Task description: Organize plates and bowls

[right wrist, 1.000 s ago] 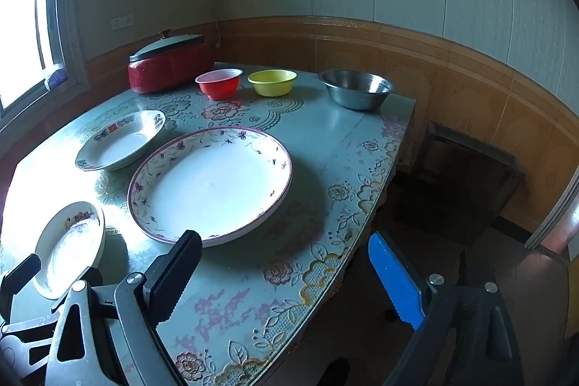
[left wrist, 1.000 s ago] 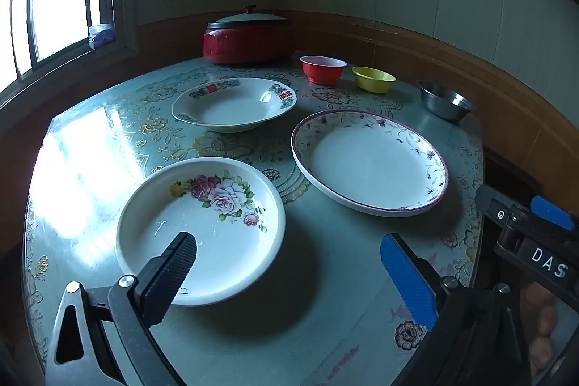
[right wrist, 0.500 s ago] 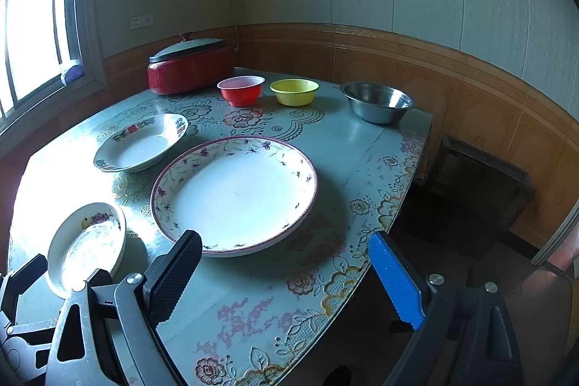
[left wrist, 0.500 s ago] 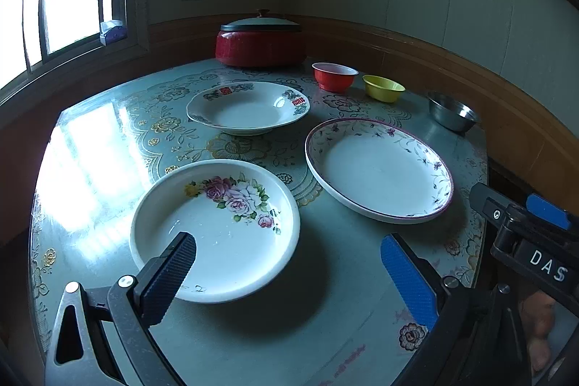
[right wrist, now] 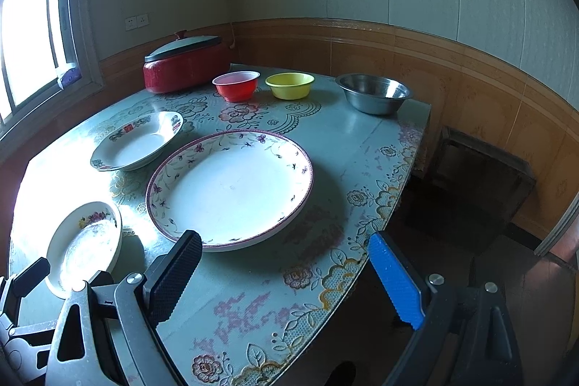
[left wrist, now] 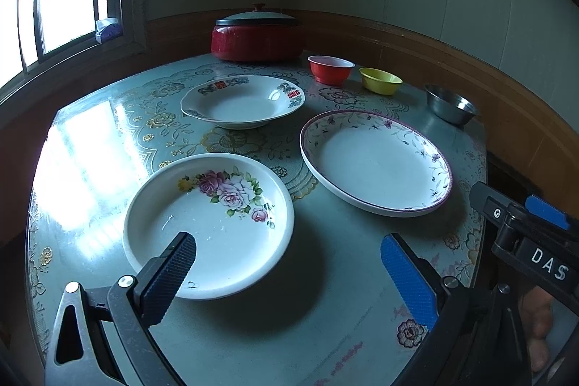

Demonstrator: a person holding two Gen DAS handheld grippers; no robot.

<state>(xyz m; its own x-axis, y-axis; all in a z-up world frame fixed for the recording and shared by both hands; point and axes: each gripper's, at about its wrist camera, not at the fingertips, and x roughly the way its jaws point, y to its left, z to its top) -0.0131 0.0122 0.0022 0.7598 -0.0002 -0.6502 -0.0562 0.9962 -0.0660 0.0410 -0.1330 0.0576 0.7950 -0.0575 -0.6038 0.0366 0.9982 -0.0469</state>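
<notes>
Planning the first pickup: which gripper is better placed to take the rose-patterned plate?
Left. The left gripper hangs open right over the rose plate, one finger above its near rim. The right gripper faces the large plate instead.

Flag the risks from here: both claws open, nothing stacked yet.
1. The big plate lies near the table edge; a clumsy nudge from the right claw could push it off.
2. The rose plate has a low, glossy rim, so the left claw may slip when pinching it.
</notes>
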